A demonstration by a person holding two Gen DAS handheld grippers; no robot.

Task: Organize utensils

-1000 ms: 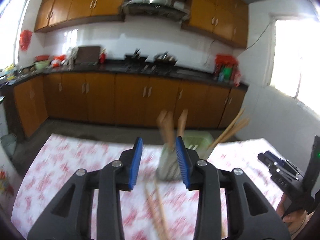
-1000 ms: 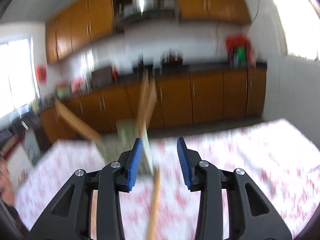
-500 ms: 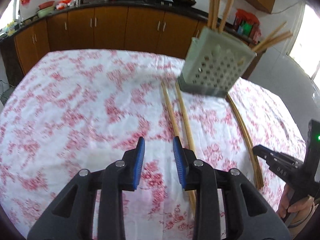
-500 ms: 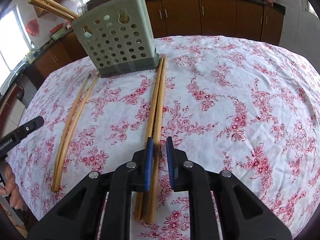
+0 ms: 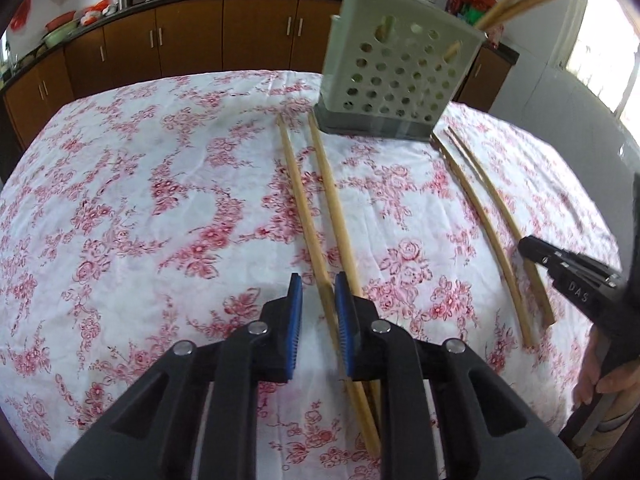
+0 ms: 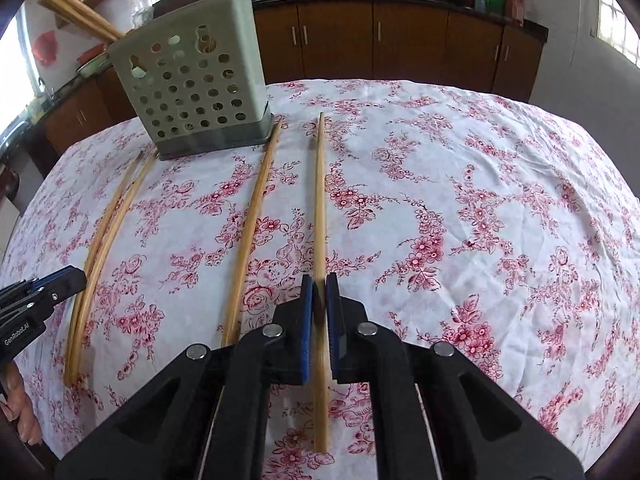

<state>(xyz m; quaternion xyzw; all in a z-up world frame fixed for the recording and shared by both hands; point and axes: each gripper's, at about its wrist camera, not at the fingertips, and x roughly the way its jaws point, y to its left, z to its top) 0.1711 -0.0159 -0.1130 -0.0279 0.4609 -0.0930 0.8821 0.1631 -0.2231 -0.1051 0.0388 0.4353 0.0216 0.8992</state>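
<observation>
The right gripper (image 6: 320,294) is pinching a single wooden chopstick (image 6: 319,200): its blue pads press on the stick from both sides, and the stick runs from below the jaws toward 12 o'clock across the floral tablecloth (image 6: 480,200), its thin tip ending short of the cabinets. In this right wrist view a second loose chopstick (image 6: 256,216) lies just beside it at 10 o'clock, its far end touching the base of the perforated grey-green utensil holder (image 6: 192,88), which stands at 11 o'clock with more chopsticks leaning out of its top. A pair of chopsticks (image 6: 102,240) lies side by side at 9 o'clock, far tips near the holder's other corner.

The left gripper (image 5: 318,298) has its jaws closing, with a narrow gap left between the blue pads. In the left wrist view one chopstick (image 5: 304,216) passes through that gap; whether the pads already touch it I cannot tell. A neighbouring chopstick (image 5: 332,200) runs just to the right of it, slipping under the right finger, both pointing toward 12 o'clock at the holder (image 5: 400,76). Two more chopsticks (image 5: 486,224) lie at 2 o'clock, and the other gripper's black nose pokes in at 3 o'clock beside them, with the person's hand (image 5: 608,384) on its grip at 4 o'clock
</observation>
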